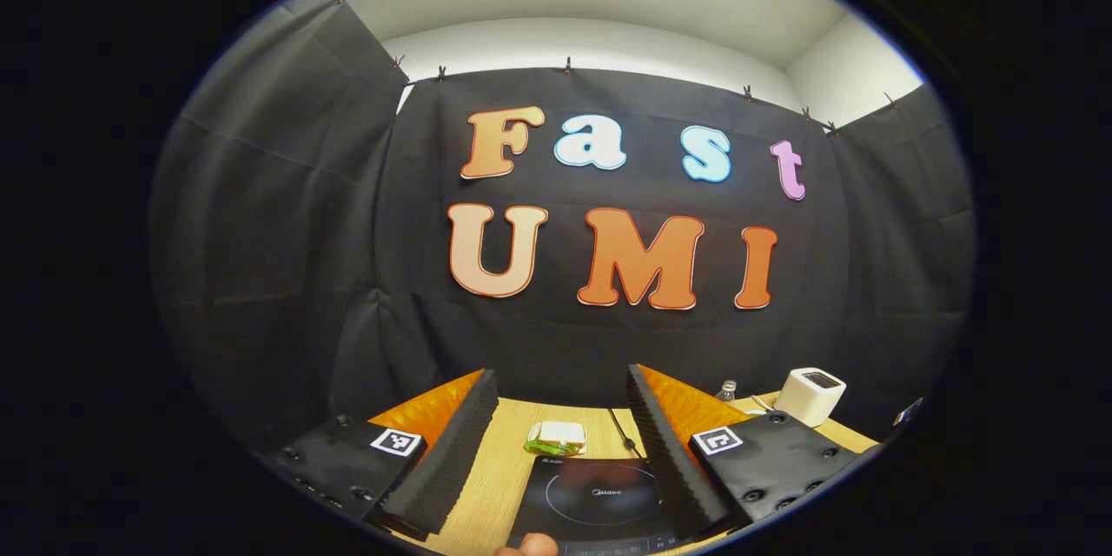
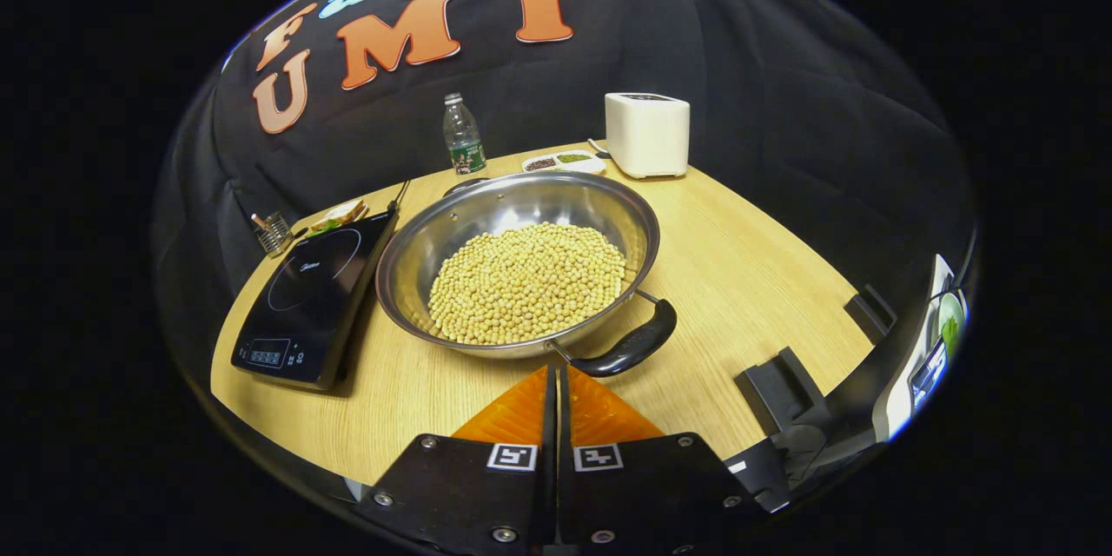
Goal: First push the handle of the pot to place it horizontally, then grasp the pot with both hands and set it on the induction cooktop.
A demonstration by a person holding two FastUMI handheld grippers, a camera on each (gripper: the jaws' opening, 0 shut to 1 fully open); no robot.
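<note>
No plain text is legible at this resolution.

Square black-and-white code markers: one pair on the left tongs (image 1: pixel 560 375), at 8 o'clock (image 1: pixel 396 441) and 4 o'clock (image 1: pixel 718 440) of the left gripper view; a second pair on the right tongs (image 2: pixel 556 372), side by side at 6 o'clock (image 2: pixel 511 457) of the right gripper view.

Induction cooktop (image 2: pixel 304 295): brand mark and control-panel characters present, too small to read.

Bottle (image 2: pixel 465 139), at 11 o'clock: label unreadable.
</note>
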